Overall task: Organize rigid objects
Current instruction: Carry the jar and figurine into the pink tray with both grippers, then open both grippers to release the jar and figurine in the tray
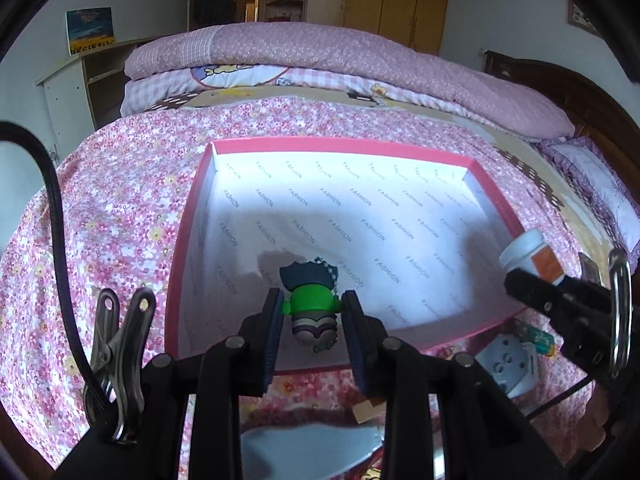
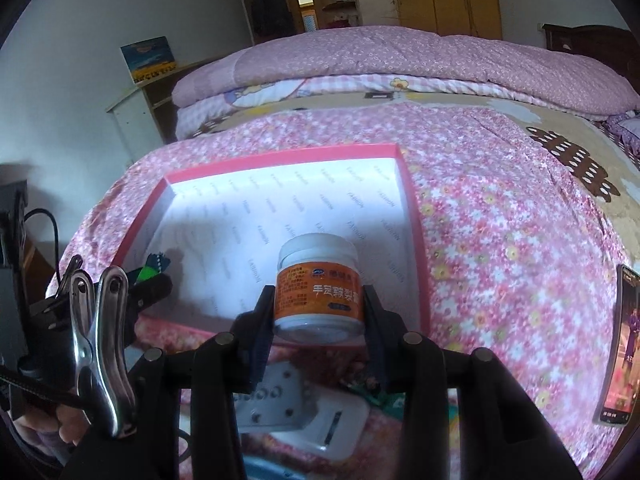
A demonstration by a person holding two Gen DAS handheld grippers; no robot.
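Left tool (image 1: pixel 313 312) clamps a small green-bodied keychain figure (image 1: pixel 312 306); right tool (image 2: pixel 320 312) clamps an orange-labelled white plastic jar (image 2: pixel 319 290).
Both hang over the near rim of the pink shallow cardboard box (image 1: pixel 496 204), which has nothing in it yet. White plug adapter (image 2: pixel 296 412) left on bed. Floor wide open; low walls.

Pink-rimmed box (image 1: pixel 500 208), green toy (image 1: pixel 310 300), orange-labelled jar (image 2: pixel 318 292)

A folded pink quilt (image 2: pixel 400 64) lay across the bed; a phone (image 2: pixel 620 344) rested on the floral sheet (image 2: pixel 500 220)
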